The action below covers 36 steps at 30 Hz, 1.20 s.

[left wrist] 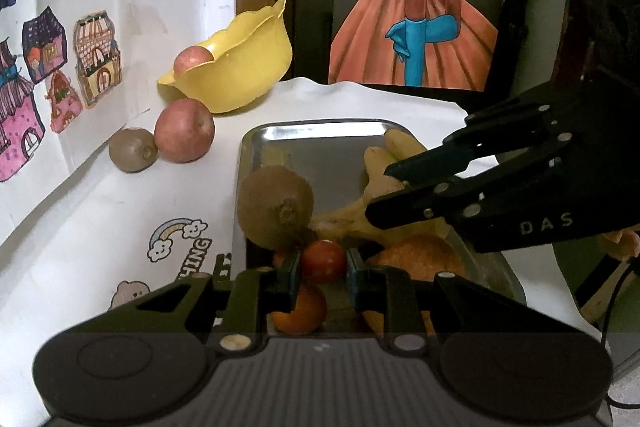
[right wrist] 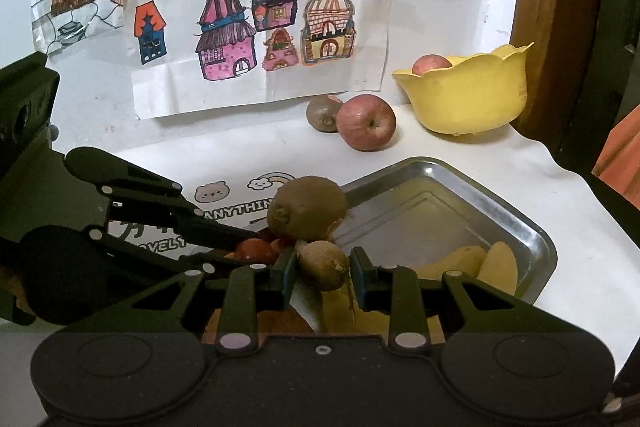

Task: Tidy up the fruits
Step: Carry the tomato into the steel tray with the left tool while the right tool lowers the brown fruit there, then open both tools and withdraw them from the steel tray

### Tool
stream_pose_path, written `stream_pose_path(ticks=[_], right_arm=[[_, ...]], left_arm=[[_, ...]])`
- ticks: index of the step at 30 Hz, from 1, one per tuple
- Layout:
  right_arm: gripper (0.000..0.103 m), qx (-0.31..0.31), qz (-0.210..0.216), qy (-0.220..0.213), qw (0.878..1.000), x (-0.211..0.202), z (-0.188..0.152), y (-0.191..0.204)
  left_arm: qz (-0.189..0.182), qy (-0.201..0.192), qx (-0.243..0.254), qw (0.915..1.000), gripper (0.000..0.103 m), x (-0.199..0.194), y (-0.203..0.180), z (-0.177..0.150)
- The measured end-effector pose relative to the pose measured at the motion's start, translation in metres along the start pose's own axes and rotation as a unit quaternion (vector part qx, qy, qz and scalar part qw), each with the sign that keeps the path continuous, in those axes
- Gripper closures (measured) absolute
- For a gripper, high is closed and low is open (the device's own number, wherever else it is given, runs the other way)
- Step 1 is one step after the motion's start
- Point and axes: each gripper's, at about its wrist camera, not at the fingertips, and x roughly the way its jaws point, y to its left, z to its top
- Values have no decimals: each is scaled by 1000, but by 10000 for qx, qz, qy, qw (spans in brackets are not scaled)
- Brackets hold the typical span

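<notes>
Fruits (left wrist: pixel 276 207): fuzzy brown kiwi; red tomato (left wrist: pixel 323 261).

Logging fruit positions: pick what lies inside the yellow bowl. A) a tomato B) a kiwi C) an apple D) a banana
C: a reddish apple shows above the rim of the yellow bowl; the bananas lie in the metal tray.

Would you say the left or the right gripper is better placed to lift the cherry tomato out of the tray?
Left. The left gripper already brackets the tomato between its fingers over the tray. The right gripper is instead around a small kiwi beside the bananas.
</notes>
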Motion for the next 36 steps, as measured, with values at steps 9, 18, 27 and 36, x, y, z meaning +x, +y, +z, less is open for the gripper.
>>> stream_pose_path(ticks=[9,18,27,36], right_arm=[[71,63,118,46,9999,2,2,0],[59,116,161,-34,9998,0,3,1],[24,337,-51,-314,9989,-17,4,-7],[2,269,-434,-896,9947,-67,-10,17]], left_arm=[[62,-19,-31,10000,71,1,0,-1],[230,-220,-95,9994,37,-15,8,-4],[550,-480,-293,9969,9,-38,22,-4],[885,-770,-331,9925,1,-76,22,-10]])
